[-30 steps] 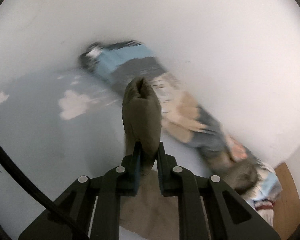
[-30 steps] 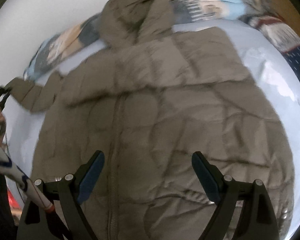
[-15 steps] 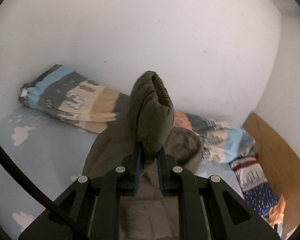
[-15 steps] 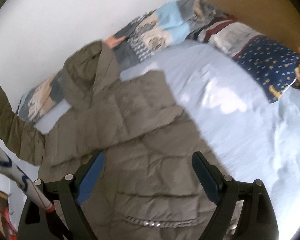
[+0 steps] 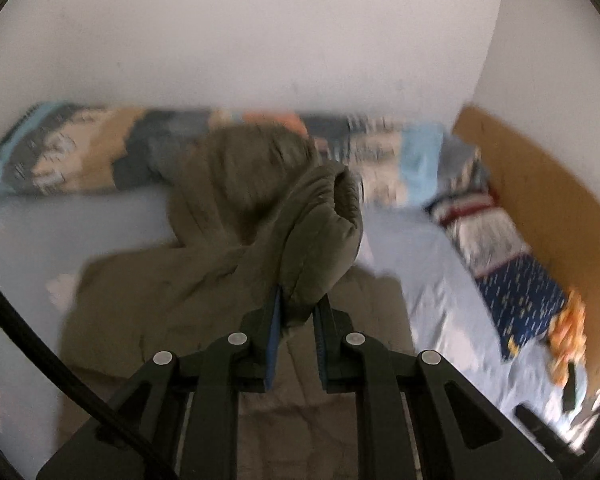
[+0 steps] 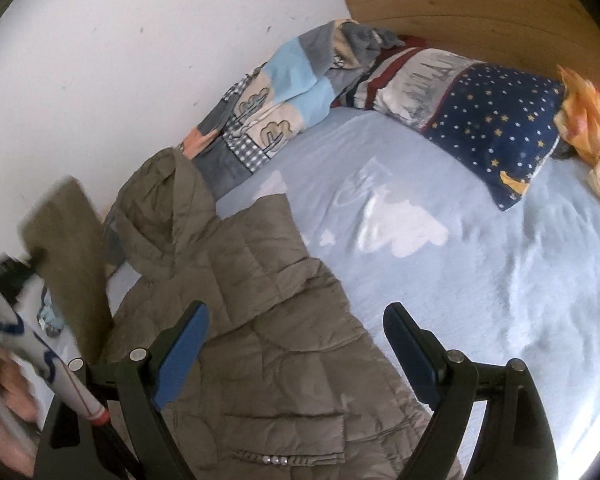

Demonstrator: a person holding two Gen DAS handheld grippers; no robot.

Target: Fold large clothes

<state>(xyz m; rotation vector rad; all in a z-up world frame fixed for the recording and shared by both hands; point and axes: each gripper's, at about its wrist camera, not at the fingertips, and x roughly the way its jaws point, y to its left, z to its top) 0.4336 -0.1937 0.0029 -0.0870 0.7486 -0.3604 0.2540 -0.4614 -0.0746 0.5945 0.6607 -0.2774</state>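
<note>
An olive puffer jacket [image 6: 260, 320] with a hood [image 6: 160, 200] lies spread on the light blue bed sheet [image 6: 440, 280]. My left gripper [image 5: 296, 312] is shut on the jacket's sleeve cuff [image 5: 324, 232] and holds it lifted above the jacket body [image 5: 160, 292]. In the right wrist view the lifted sleeve [image 6: 68, 256] hangs at the left edge. My right gripper [image 6: 296, 344] is open and empty, hovering over the jacket's right side near its hem.
A patchwork blanket [image 6: 284, 92] lies rolled along the white wall. A starry navy pillow [image 6: 496, 128] and an orange cloth [image 6: 588, 120] lie by the wooden headboard [image 6: 480, 4]. Bare sheet stretches right of the jacket.
My left gripper has carried the sleeve up and rightward over the jacket body. My right gripper has drawn back and swung right, staying open.
</note>
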